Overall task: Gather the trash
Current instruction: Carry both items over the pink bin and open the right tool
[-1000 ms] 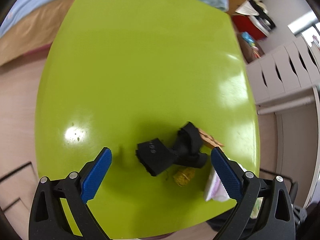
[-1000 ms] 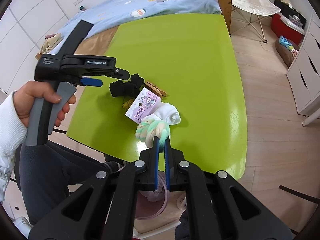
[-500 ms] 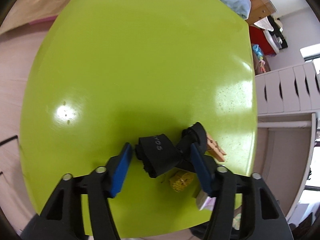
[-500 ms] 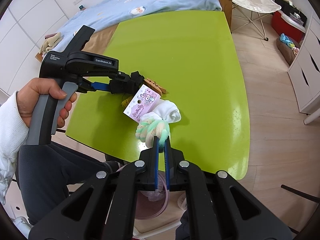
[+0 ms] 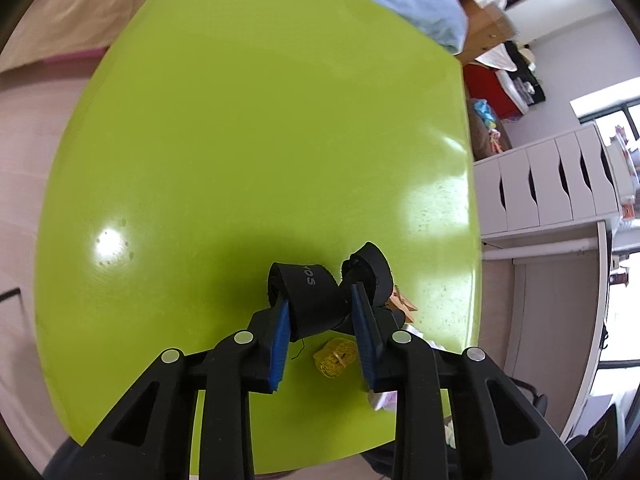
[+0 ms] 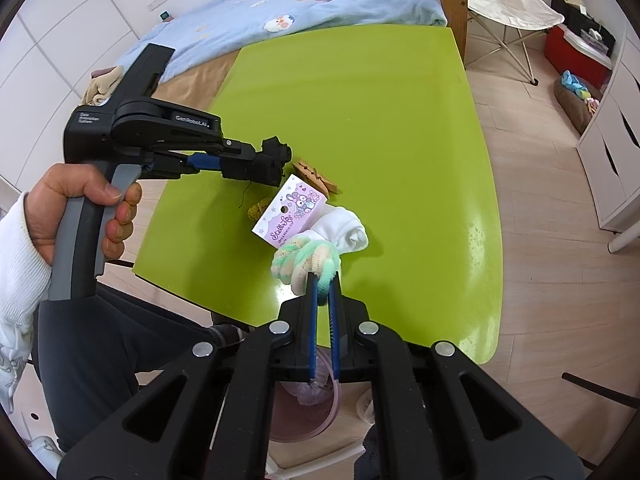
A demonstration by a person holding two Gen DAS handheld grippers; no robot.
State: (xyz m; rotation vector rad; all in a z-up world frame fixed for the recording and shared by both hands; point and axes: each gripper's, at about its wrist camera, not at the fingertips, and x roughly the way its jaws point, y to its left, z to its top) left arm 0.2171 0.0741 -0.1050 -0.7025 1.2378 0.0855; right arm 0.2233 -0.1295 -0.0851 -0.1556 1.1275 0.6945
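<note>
My left gripper [image 5: 322, 300] is shut on a black fabric strap [image 5: 316, 296] and holds it just above the green table [image 5: 240, 140]; it also shows in the right wrist view [image 6: 260, 162]. A yellow scrap [image 5: 335, 357] and a wooden clothespin [image 6: 314, 176] lie on the table beneath it. My right gripper [image 6: 323, 280] is shut on a fuzzy green-and-cream sock [image 6: 306, 258] that carries a pink cartoon tag [image 6: 290, 210] and a white sock [image 6: 344, 232], near the table's front edge.
A pink bin [image 6: 308, 412] stands on the floor below the table's front edge, behind my right gripper. White drawers [image 5: 552, 184] stand to the right. A bed with a blue cover [image 6: 300, 12] lies behind the table. A folding chair [image 6: 508, 4] stands at the back right.
My left gripper has closed from wide open onto the black strap and lifted it off the table. The right gripper has stayed shut on the sock, nearly still.
</note>
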